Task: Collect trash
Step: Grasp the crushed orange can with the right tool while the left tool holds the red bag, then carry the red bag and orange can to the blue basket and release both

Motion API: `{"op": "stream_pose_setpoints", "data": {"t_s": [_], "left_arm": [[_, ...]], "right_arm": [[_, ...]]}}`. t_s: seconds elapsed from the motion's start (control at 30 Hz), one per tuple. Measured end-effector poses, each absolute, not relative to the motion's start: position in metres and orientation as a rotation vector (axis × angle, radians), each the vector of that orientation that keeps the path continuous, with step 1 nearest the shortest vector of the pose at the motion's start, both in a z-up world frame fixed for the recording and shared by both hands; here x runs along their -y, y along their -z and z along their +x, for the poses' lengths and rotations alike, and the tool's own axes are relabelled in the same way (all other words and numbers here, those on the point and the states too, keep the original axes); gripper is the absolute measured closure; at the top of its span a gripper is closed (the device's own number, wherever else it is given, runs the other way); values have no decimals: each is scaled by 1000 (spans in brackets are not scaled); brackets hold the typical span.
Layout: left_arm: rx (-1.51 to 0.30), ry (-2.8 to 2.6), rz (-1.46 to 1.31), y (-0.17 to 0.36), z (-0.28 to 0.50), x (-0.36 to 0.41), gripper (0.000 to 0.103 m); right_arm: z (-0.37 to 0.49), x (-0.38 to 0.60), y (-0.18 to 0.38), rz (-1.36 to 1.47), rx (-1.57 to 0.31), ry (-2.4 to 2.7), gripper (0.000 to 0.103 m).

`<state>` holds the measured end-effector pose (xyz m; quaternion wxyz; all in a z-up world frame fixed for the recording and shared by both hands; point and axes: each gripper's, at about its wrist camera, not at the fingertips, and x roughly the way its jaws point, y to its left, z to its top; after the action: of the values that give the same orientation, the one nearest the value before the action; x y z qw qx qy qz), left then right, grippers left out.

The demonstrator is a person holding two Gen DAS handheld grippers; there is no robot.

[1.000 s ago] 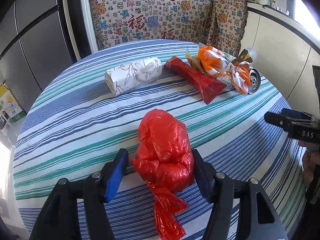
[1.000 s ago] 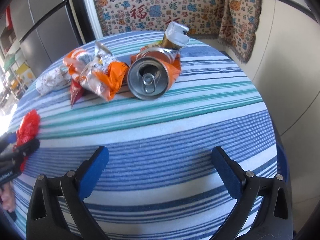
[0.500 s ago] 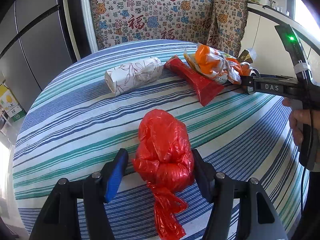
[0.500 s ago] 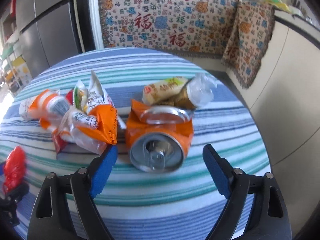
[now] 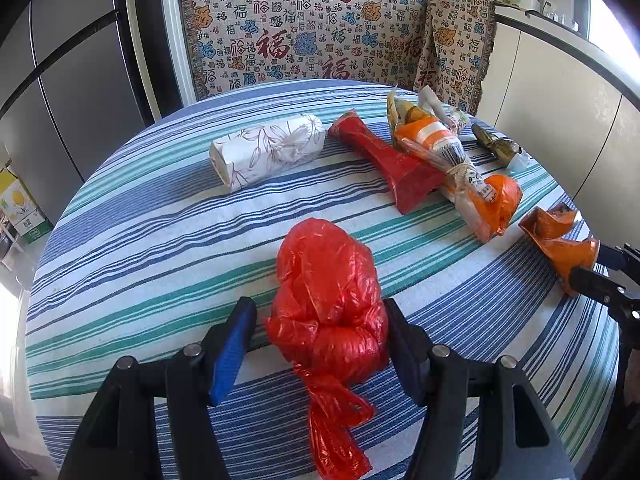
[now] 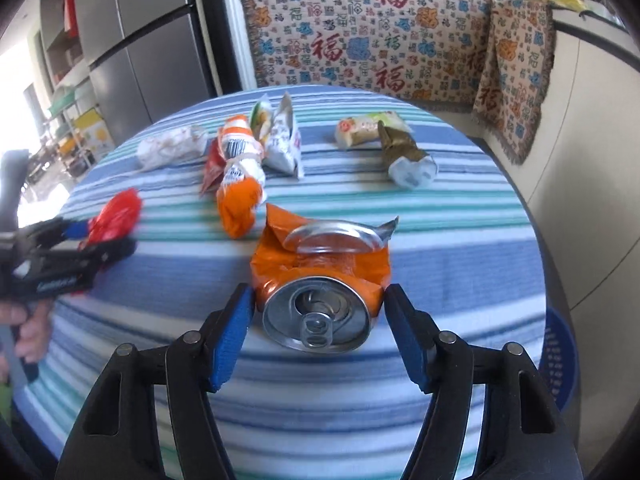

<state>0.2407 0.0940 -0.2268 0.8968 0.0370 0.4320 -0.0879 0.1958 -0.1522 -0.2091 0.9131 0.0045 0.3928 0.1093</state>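
Observation:
My left gripper [image 5: 316,334] is shut on a knotted red plastic bag [image 5: 326,296] that rests on the striped tablecloth [image 5: 160,240]. My right gripper [image 6: 318,322] is shut on a crushed orange drink can [image 6: 318,280], top end facing the camera; the can also shows at the right edge of the left wrist view [image 5: 560,244]. Loose on the table lie a white floral paper roll [image 5: 268,152], a red wrapper [image 5: 388,160], an orange-and-white snack bag [image 5: 468,176], a white crisp packet [image 6: 284,140], a gold wrapper [image 6: 404,152] and a small green-and-white packet [image 6: 368,128].
The round table ends close in front of both grippers. A blue basket [image 6: 560,360] stands on the floor by the table's right side. A patterned cloth [image 5: 320,40] covers the bench behind, a fridge [image 5: 60,80] stands at left, and a white counter [image 5: 560,100] at right.
My right gripper moved forward around the orange can, closed on it and drew it away from the snack bag toward the table's near edge. My left gripper stayed shut on the red bag.

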Motion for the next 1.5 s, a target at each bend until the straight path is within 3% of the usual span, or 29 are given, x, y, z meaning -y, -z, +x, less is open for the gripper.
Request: {"op": "stream_pose_setpoints", "data": {"t_s": [0.17, 0.27, 0.3, 0.5, 0.53, 0.57, 0.63, 1.07, 1.5], "left_arm": [[-895, 180, 77, 227, 241, -94, 38], [-895, 179, 80, 227, 240, -93, 38], [-896, 181, 80, 227, 240, -94, 38], [-905, 196, 77, 226, 232, -94, 38], [-906, 194, 69, 226, 233, -94, 38], [-908, 195, 58, 226, 233, -95, 38], [-907, 210, 21, 222, 232, -99, 59], [-858, 334, -11, 192, 197, -69, 61], [-841, 538, 31, 158, 197, 50, 61]], "right_arm": [[195, 157, 207, 79, -829, -227, 31], [200, 157, 208, 81, -846, -218, 14], [200, 158, 208, 86, -848, -220, 13], [205, 155, 207, 89, -857, -196, 13], [207, 154, 207, 83, -859, -182, 15], [209, 153, 209, 82, -871, -176, 29], [210, 153, 211, 85, -883, -169, 29], [186, 173, 179, 112, -783, -201, 30], [169, 240, 154, 210, -714, -145, 30]]}}
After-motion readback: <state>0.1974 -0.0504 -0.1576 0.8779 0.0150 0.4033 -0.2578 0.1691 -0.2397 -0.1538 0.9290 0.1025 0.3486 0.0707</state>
